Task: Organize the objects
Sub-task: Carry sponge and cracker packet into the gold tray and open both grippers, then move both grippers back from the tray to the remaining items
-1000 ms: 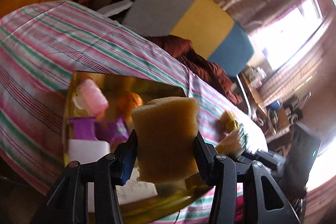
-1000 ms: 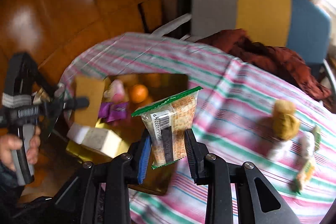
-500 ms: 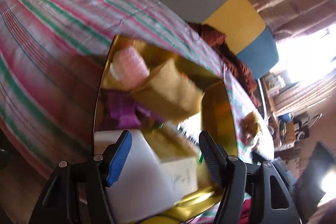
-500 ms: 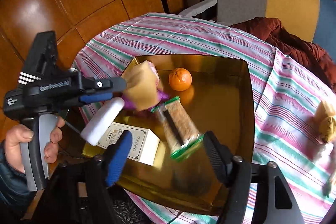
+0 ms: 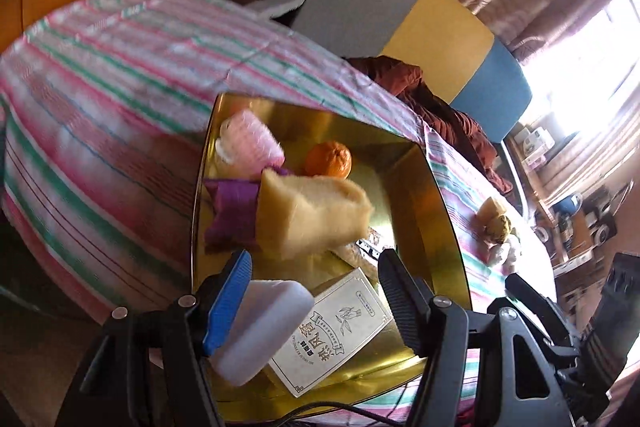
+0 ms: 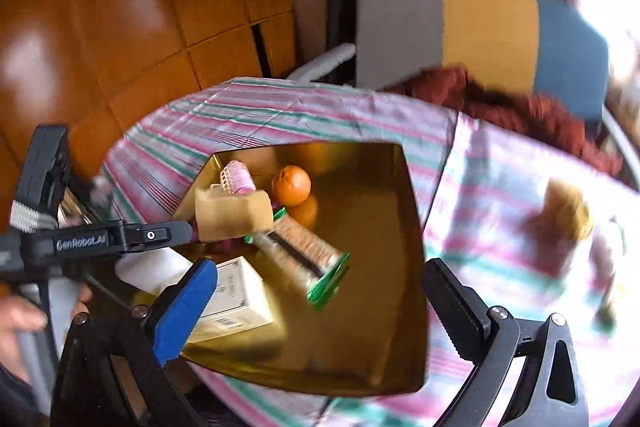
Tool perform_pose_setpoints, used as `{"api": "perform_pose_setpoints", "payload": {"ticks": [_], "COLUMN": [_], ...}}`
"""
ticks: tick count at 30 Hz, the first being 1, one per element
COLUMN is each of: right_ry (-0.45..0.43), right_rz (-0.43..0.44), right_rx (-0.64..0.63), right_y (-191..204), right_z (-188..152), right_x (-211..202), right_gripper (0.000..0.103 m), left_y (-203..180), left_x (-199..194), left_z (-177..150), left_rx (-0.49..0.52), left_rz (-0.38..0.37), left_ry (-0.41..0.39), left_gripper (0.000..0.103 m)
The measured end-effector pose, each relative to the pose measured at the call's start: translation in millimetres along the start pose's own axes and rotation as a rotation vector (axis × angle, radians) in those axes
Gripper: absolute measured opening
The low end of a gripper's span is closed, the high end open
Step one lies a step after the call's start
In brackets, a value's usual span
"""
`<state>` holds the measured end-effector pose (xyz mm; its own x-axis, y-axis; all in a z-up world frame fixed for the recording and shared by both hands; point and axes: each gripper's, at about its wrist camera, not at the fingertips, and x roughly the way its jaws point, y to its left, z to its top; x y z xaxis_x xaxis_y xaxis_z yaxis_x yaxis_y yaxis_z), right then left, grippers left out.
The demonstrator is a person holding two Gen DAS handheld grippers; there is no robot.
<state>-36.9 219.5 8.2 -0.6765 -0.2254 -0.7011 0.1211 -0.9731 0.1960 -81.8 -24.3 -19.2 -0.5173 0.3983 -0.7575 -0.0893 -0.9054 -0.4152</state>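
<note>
1. Sponge (image 5: 312, 211) – tan, soft and blurred – lies in the gold tray (image 5: 424, 195) in the left wrist view, resting across a purple packet (image 5: 232, 207) with an orange (image 5: 329, 159) and a pink roller (image 5: 252, 143) just behind. The left gripper (image 5: 316, 279) stands half spread with nothing pinched; a white block (image 5: 260, 331) and a printed box (image 5: 340, 327) show beneath it. To do this step well, I judge the hand should lift straight up and clear of the tray so the fingers do not drag the sponge back out.

2. In the right wrist view the snack packet (image 6: 300, 255), clear with green ends, lies tilted on the tray floor (image 6: 380, 227) beside the box (image 6: 236, 303). The right gripper (image 6: 316, 307) is opening wide, with nothing between its pads. The left gripper (image 6: 188, 227) shows at the left edge with the sponge (image 6: 232, 213) at its fingertips – touching or just apart, I cannot tell. A yellow toy (image 6: 568, 215) waits on the striped cloth (image 6: 280, 111), well apart from the tray.
</note>
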Motion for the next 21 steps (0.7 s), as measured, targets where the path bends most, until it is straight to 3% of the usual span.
{"api": "perform_pose_setpoints", "payload": {"ticks": [9, 21], "right_ry": [-0.049, -0.036], "right_rz": [-0.090, -0.167], "right_rx": [0.001, -0.018], "right_y": [-5.0, -8.9], "right_z": [-11.6, -20.4], "right_x": [-9.4, -15.2], "right_gripper": [0.103, 0.103], "left_y": [-40.6, -64.4], "left_x": [-18.0, -34.6], "left_z": [-9.2, -24.9], "left_rx": [0.198, 0.311], "left_rz": [0.109, 0.208], "left_ry": [-0.109, -0.210], "left_gripper": [0.066, 0.066]}}
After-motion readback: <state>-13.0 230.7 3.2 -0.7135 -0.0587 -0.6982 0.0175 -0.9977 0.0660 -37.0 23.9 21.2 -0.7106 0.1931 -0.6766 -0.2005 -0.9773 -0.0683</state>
